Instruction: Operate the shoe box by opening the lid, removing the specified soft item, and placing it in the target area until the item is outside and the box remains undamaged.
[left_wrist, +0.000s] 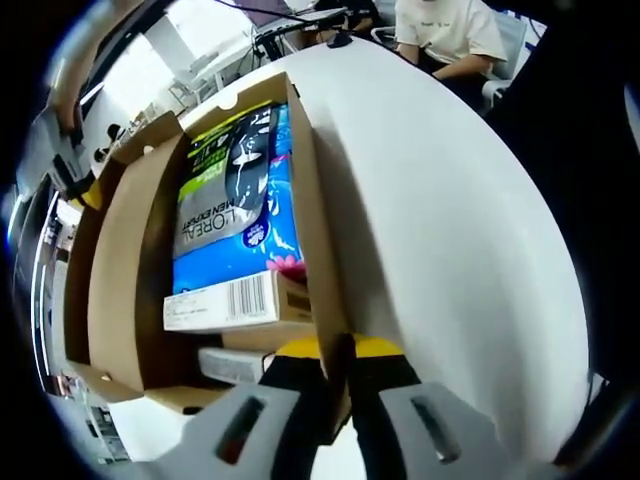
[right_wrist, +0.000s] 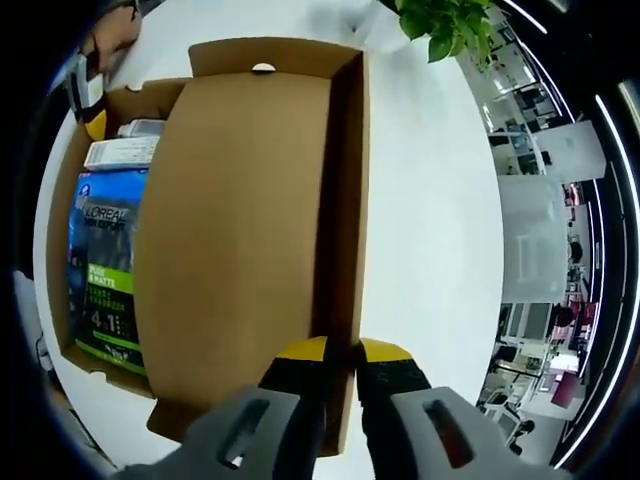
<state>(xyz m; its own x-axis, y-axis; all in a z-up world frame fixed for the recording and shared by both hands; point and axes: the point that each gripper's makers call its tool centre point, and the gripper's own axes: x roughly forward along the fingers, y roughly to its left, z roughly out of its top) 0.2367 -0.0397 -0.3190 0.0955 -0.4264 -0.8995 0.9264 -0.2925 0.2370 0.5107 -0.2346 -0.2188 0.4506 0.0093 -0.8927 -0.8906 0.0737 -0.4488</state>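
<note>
Currently one brown cardboard shoe box (left_wrist: 125, 270) sits open on the round white table (left_wrist: 450, 220), its long axis running away from both cameras. The left gripper (left_wrist: 340, 365) is clamped on the box's side wall; the right gripper (right_wrist: 340, 365) pinches the raised brown cardboard lid (right_wrist: 240, 230). One blue L'Oreal package (left_wrist: 235, 200) lies inside. In the right gripper view, a green plant (right_wrist: 445, 22).

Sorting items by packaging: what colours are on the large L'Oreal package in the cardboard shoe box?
Mostly blue with a lime-green and grey panel, best in the left gripper view.
</note>
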